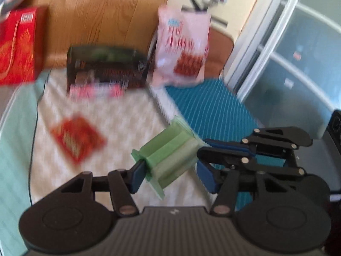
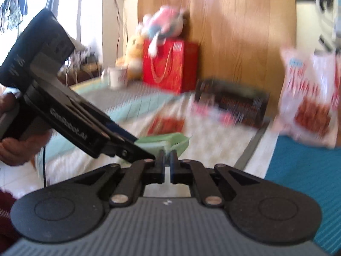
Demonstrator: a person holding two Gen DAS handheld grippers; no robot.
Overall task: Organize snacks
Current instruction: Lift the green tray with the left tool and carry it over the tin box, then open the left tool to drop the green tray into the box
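A pale green snack packet (image 1: 170, 155) hangs above the white cloth (image 1: 119, 117), lengthwise between the blue pads of my left gripper (image 1: 170, 167), which press on its two ends. My right gripper (image 1: 201, 149) reaches in from the right, and its fingertips are at the packet's far right edge. In the right wrist view my right gripper (image 2: 167, 156) is shut, its fingers nearly touching, pinching the thin edge of the green packet (image 2: 170, 141). The left gripper (image 2: 136, 147) comes in from the left, held by a hand (image 2: 19, 147). Both views are blurred.
On the cloth lie a red packet (image 1: 77, 139) and a small pink packet (image 1: 96, 90) in front of a dark box (image 1: 106, 68). A white-and-red snack bag (image 1: 183, 47) stands behind a teal striped mat (image 1: 213, 111). A red gift bag (image 2: 168, 68), a mug (image 2: 117, 76) and plush toys (image 2: 162, 23) stand at the back.
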